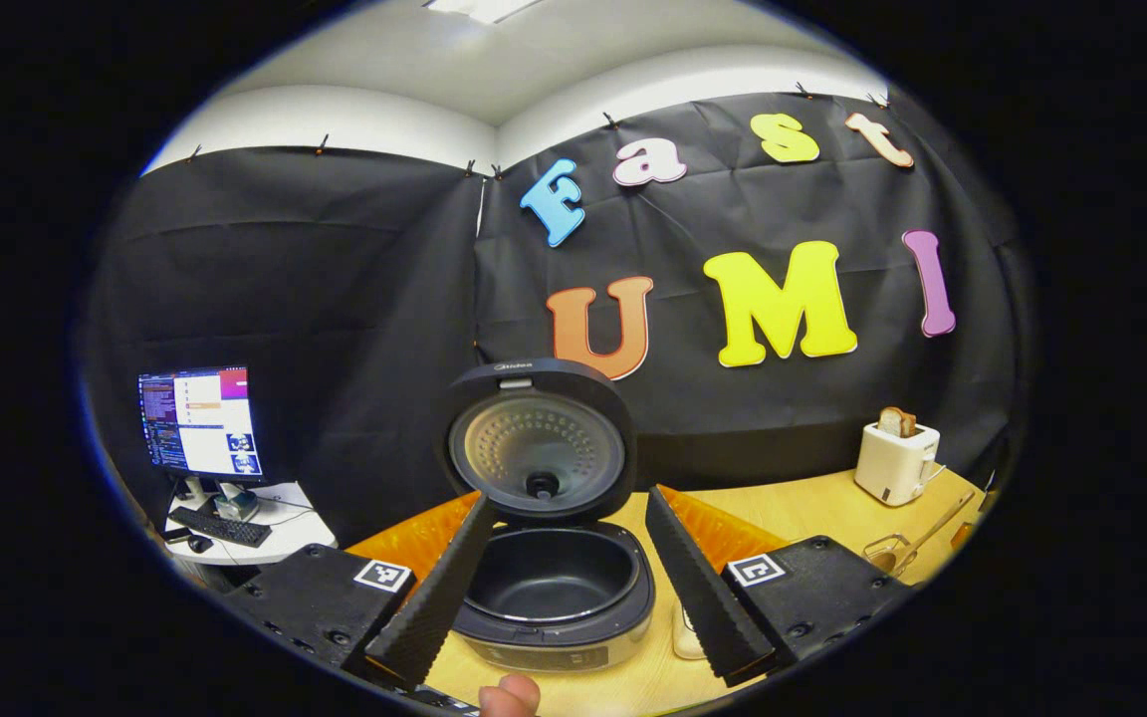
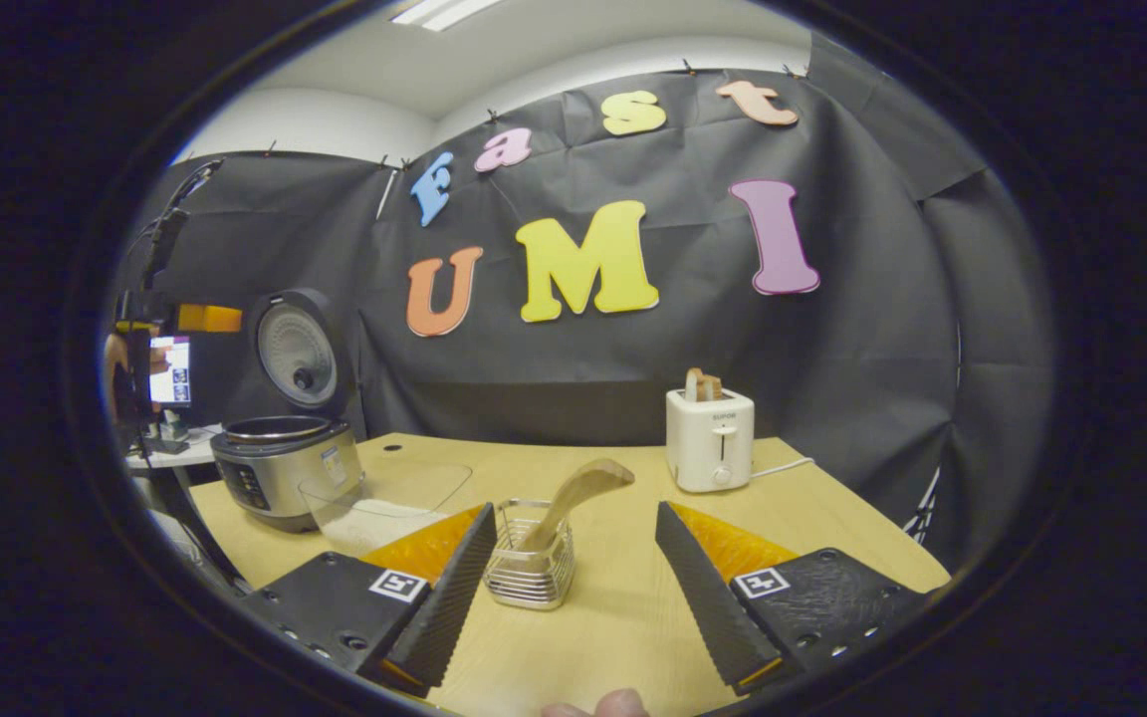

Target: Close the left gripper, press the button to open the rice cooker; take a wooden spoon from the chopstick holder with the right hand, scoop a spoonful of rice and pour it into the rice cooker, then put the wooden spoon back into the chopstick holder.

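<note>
Left tongs (image 1: pixel 573 637) gape, released, above the open rice cooker (image 1: pixel 554 588) on the worktop (image 1: pixel 812 508). Right tongs (image 2: pixel 573 637) also released, before the chopstick holder (image 2: pixel 531 568) holding the wooden spoon (image 2: pixel 578 493).

The rice cooker (image 2: pixel 280 478) has a silver body, black lid and dark inner pot (image 1: pixel 546 576). The toaster (image 2: pixel 710 438) is white, the wooden spoon (image 2: pixel 578 495) pale tan, the chopstick holder (image 2: pixel 531 570) silvery wire, the surface (image 2: pixel 623 607) light wood.

Bright ceiling light (image 1: pixel 479 6) overhead, soft shadows, sharp centre, strong fisheye bending at the edges
</note>
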Motion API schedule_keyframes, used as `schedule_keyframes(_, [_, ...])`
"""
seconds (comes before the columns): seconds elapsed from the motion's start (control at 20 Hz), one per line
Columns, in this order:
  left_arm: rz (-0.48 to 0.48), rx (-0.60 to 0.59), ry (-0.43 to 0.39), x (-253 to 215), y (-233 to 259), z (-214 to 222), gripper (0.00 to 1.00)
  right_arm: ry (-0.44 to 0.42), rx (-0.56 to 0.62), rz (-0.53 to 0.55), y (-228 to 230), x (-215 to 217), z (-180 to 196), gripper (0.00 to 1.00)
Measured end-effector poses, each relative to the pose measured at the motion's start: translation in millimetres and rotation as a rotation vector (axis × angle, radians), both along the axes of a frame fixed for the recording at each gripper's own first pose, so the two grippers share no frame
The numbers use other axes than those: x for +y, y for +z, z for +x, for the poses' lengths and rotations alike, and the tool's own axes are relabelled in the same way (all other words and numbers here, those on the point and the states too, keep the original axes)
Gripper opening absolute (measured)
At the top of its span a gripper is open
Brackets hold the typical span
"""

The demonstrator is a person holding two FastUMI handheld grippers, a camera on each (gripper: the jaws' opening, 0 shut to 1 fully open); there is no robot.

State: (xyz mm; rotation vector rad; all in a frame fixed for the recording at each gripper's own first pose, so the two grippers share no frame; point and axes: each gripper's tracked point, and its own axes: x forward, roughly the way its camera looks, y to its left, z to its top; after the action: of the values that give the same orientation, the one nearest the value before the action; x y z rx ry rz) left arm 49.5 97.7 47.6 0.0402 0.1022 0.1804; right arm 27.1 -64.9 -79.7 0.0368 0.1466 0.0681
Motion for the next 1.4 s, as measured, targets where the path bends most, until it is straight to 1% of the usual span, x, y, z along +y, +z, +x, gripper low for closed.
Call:
schedule_keyframes(0.05, [-0.009, 0.002, -0.008, -8.8, -6.1, -6.4, 0.99, -0.005, 0.007, -0.004, -1.9, 0.0, 2.5, 0.95])
schedule_keyframes(0.1, [-0.026, 0.008, -0.027, -19.4, -12.4, -12.4, 0.99, -0.007, 0.015, -0.005, -4.5, 0.5, 2.9, 0.99])
schedule_keyframes(0.15, [-0.036, 0.002, -0.039, -28.6, -16.7, -17.4, 0.96, -0.008, 0.023, -0.001, -7.9, 2.8, 4.1, 0.95])
schedule_keyframes(0.2, [-0.039, -0.002, -0.048, -35.3, -21.1, -21.8, 0.99, -0.007, 0.034, 0.002, -11.5, 5.1, 5.2, 0.95])
schedule_keyframes(0.25, [-0.044, -0.007, -0.05, -38.9, -25.4, -26.0, 0.99, -0.004, 0.05, 0.004, -16.6, 8.0, 8.2, 0.99])
schedule_keyframes(0.3, [-0.053, -0.015, -0.054, -43.2, -28.8, -29.0, 0.99, 0.0, 0.068, 0.008, -20.8, 10.8, 12.4, 0.95])
schedule_keyframes(0.35, [-0.064, -0.02, -0.056, -47.0, -32.7, -31.3, 0.99, 0.001, 0.086, 0.018, -24.3, 12.1, 16.4, 0.95])
schedule_keyframes(0.4, [-0.075, -0.023, -0.058, -47.9, -36.3, -32.6, 0.99, -0.001, 0.105, 0.033, -26.7, 13.7, 20.2, 0.99])
schedule_keyframes(0.5, [-0.09, -0.011, -0.057, -46.2, -46.3, -37.8, 0.99, -0.019, 0.097, 0.008, -23.8, 10.8, 29.3, 0.92])
schedule_keyframes(0.55, [-0.092, -0.009, -0.053, -43.7, -48.9, -38.6, 0.99, -0.026, 0.085, 0.007, -20.5, 11.4, 32.6, 0.96])
schedule_keyframes(0.65, [-0.093, -0.01, -0.047, -40.2, -54.1, -38.6, 0.99, -0.026, 0.098, 0.039, -25.8, 16.3, 45.5, 0.95])
schedule_keyframes(0.7, [-0.095, -0.007, -0.046, -38.8, -56.4, -38.1, 0.99, -0.029, 0.115, 0.044, -30.9, 18.0, 52.0, 0.92])
schedule_keyframes(0.75, [-0.099, -0.009, -0.05, -39.0, -57.1, -36.0, 0.99, -0.039, 0.127, 0.042, -34.3, 16.6, 60.7, 0.96])
schedule_keyframes(0.85, [-0.106, -0.012, -0.054, -37.6, -57.3, -33.3, 0.99, -0.06, 0.15, 0.056, -42.3, 15.7, 75.2, 0.96])
schedule_keyframes(0.9, [-0.109, -0.015, -0.053, -36.3, -56.9, -31.4, 0.99, -0.07, 0.16, 0.071, -45.4, 15.8, 82.2, 0.92])
schedule_keyframes(0.95, [-0.108, -0.017, -0.057, -36.2, -57.1, -29.7, 0.99, -0.076, 0.166, 0.09, -48.8, 16.3, 87.5, 0.95])
schedule_keyframes(1.05, [-0.105, -0.014, -0.067, -35.4, -58.5, -26.3, 0.99, -0.092, 0.176, 0.12, -53.0, 17.7, 94.8, 0.84])
schedule_keyframes(1.1, [-0.111, -0.002, -0.082, -36.3, -61.4, -24.8, 0.99, -0.092, 0.173, 0.135, -51.7, 19.0, 96.9, 0.73])
schedule_keyframes(1.15, [-0.122, 0.002, -0.092, -39.4, -62.4, -25.3, 0.99, -0.089, 0.168, 0.152, -51.1, 23.0, 99.0, 0.6])
schedule_keyframes(1.2, [-0.131, -0.001, -0.1, -38.4, -61.9, -24.7, 0.99, -0.089, 0.164, 0.161, -50.4, 25.3, 100.8, 0.55])
schedule_keyframes(1.25, [-0.133, -0.002, -0.107, -37.6, -62.2, -24.5, 0.99, -0.082, 0.16, 0.165, -50.7, 27.8, 103.5, 0.43])
schedule_keyframes(1.3, [-0.131, -0.002, -0.108, -36.2, -63.6, -25.2, 0.99, -0.081, 0.162, 0.171, -50.4, 30.6, 104.0, 0.38])
schedule_keyframes(1.35, [-0.128, 0.002, -0.115, -33.9, -64.6, -25.4, 0.99, -0.092, 0.16, 0.17, -49.8, 30.5, 102.7, 0.22])
schedule_keyframes(1.4, [-0.128, 0.009, -0.119, -32.5, -67.0, -25.2, 0.99, -0.075, 0.154, 0.187, -47.1, 35.4, 104.2, 0.21])
